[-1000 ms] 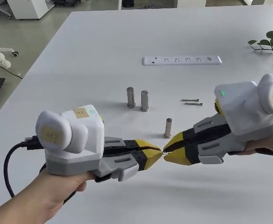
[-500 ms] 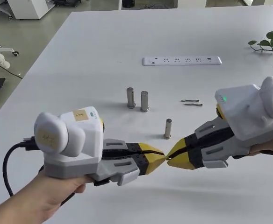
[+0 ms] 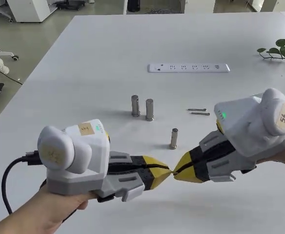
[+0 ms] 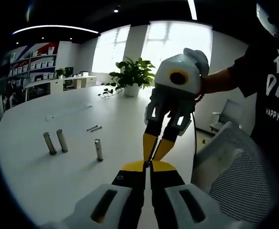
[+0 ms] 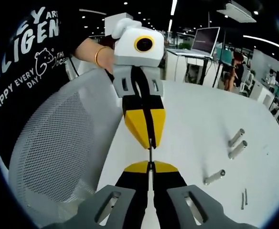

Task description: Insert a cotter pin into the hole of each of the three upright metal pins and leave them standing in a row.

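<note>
Left gripper (image 3: 166, 171): jaws closed, tip to tip with right gripper (image 3: 177, 171), also closed. Thin cotter pin (image 5: 149, 151) bridges both tips, long axis in line with jaws, roughly level, above tabletop (image 3: 108, 58). Probably both pinch it; which one truly carries it is hard to tell. Beyond tips: two metal pins (image 3: 149, 109) upright, side by side, back-left; lone metal pin (image 3: 173, 138) upright straight beyond meeting point, equally near both. Spare cotter pins (image 3: 198, 111) flat, farther right.

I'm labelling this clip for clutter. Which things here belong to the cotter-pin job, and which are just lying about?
Job: three upright metal pins; cotter pin held between left gripper and right gripper; two loose cotter pins.
Lying about: power strip; plant.
</note>
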`<state>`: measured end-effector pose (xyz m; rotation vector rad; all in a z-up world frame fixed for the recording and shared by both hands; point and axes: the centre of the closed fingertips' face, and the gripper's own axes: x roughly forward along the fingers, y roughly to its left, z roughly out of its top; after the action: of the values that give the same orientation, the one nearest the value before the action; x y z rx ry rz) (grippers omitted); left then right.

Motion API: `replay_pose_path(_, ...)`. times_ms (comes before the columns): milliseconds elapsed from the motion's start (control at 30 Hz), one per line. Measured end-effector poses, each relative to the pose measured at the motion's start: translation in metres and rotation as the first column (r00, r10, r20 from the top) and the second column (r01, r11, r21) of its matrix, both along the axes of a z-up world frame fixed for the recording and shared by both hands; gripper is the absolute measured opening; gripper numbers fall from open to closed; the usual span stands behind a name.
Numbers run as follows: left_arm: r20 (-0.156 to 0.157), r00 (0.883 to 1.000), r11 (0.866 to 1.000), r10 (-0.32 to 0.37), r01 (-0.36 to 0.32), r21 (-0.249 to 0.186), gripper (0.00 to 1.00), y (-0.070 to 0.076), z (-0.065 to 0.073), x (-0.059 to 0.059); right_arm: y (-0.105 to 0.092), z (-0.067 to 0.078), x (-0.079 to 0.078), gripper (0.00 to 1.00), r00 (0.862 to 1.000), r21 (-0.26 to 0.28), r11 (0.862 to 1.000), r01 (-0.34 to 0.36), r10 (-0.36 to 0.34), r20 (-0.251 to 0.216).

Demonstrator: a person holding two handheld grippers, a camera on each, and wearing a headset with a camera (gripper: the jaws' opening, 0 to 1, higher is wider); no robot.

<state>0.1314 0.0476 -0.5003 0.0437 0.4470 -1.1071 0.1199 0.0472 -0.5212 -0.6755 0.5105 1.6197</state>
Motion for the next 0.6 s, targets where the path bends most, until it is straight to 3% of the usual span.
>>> replay_pose_path(367,0.026,0.998,0.998,0.060,-0.060,0.022,0.10,0.004,-0.006,0.012,-0.012,-0.010,0.019,0.00,0.998,-0.075,0.997,0.018,-0.014,0.062)
replay_pose_path(433,0.030,0.996,0.996,0.081,-0.082,0.031,0.14,0.007,-0.009,0.014,-0.018,-0.013,0.028,0.00,0.995,-0.108,0.993,0.040,-0.030,0.094)
replay_pose_path(600,0.040,0.991,0.991,0.128,-0.129,0.045,0.21,0.014,-0.013,0.020,-0.029,-0.018,0.050,0.00,0.989,-0.150,0.983,0.102,-0.084,0.121)
